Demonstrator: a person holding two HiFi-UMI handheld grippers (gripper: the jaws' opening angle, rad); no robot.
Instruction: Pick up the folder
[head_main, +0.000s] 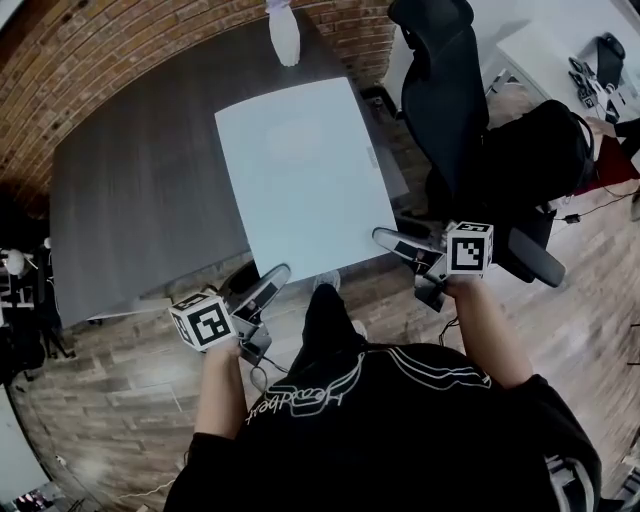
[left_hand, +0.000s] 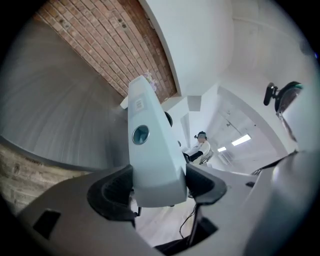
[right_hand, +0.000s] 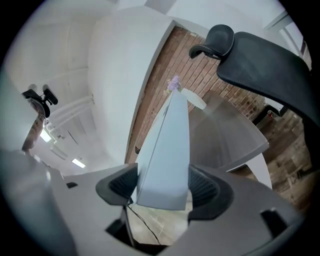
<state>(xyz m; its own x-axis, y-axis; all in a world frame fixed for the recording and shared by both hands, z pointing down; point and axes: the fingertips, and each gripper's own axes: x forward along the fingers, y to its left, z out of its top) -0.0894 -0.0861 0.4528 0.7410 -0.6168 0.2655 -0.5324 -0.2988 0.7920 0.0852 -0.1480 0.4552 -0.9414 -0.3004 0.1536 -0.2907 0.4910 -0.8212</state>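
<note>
Holding the folder (head_main: 300, 170) by its two near corners, out over the grey surface (head_main: 130, 190).
The left gripper (head_main: 272, 278) and the right gripper (head_main: 388, 238) are each pinching their jaws shut on its thin pale edge, while the far end is apparently hanging unsupported. If either pinch is slipping, that corner could drop and the wide sheet could twist free of the other jaws.

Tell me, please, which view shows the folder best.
The head view: the whole pale folder shows, held at its near corners by the left hand-held gripper and right hand-held gripper. Each gripper view shows only a foreshortened strip between the jaws.
</note>
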